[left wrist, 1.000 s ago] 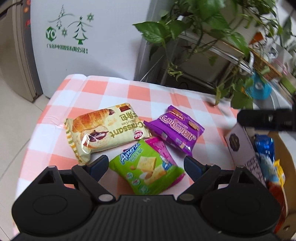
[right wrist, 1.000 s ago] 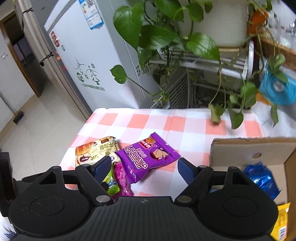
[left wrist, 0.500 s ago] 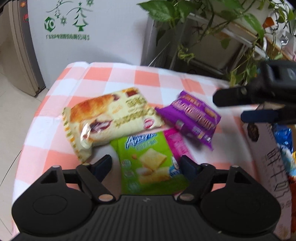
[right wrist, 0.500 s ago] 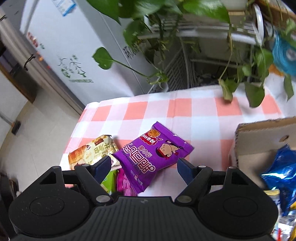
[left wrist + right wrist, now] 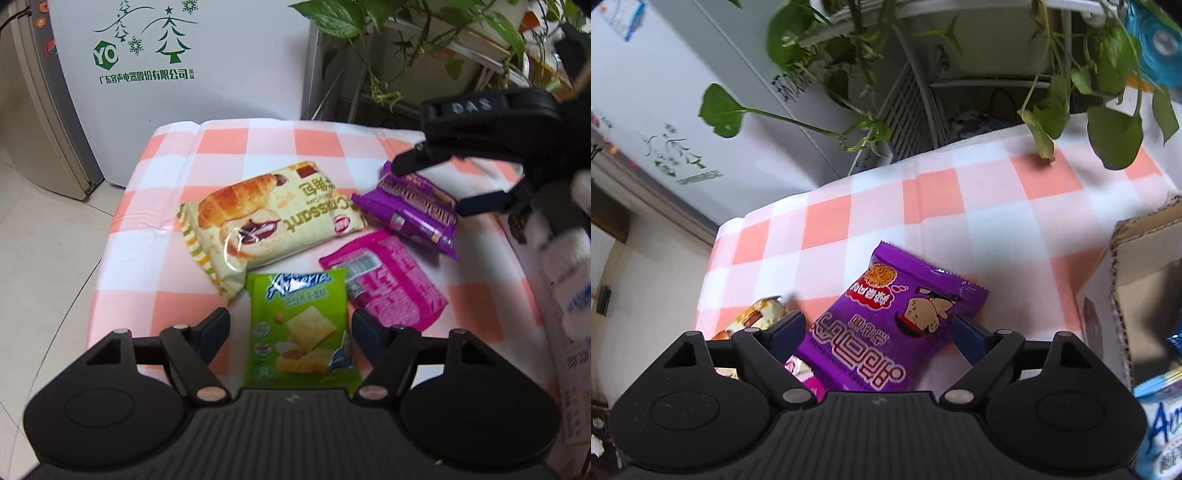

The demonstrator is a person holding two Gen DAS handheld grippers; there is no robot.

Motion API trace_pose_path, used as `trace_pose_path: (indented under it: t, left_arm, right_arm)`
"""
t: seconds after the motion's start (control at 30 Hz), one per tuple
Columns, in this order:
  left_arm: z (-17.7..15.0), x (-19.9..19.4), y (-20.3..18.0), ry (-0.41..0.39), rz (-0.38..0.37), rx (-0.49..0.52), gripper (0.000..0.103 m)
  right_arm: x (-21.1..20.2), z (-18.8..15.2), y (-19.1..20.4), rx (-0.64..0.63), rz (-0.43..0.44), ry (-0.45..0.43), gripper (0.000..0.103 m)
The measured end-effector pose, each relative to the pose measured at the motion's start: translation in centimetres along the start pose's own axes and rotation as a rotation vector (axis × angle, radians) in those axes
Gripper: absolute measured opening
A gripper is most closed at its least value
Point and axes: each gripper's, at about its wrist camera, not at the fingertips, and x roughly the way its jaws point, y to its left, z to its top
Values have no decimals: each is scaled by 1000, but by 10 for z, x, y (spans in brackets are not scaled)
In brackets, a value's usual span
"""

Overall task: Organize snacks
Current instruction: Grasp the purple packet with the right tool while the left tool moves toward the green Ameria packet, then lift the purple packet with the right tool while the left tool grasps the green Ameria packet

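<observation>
The checkered worktop (image 5: 229, 155) carries the snacks. The croissant pack (image 5: 266, 221) lies ahead of the left tongs (image 5: 290, 325), which gape around the green cracker packet (image 5: 299, 325). The right tongs (image 5: 877, 334) straddle the purple packet (image 5: 886, 328), apart.

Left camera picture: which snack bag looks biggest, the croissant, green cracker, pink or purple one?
1. croissant bag
2. green cracker bag, though it lies nearest the camera
3. pink bag and purple bag look alike; purple is partly hidden.

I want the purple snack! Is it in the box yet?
Not yet. The purple snack packet lies flat on the checked tablecloth, beside the cardboard box.
</observation>
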Motion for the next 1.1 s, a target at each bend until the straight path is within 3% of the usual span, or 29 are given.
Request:
trace_pose_path:
  t: [0.23,0.43,0.57,0.67,1.1]
  left_arm:
    - [-10,8,-6,32,36,72,80]
    - [-10,13,-9,37,41,61,92]
    - [-11,16,-6,43,53,47,102]
    - [-11,17,-5,41,50,51,103]
    - [-12,17,-4,39,39,61,103]
  right_arm:
    - [18,0,9,-37,-49,-3,91]
    - [23,-8,19,-181,-87,3,91]
    - [20,-10,18,-248,-97,16,82]
    - [15,-12,18,-291,-88,28,75]
    - [-6,-25,10,-504,-30,104,68]
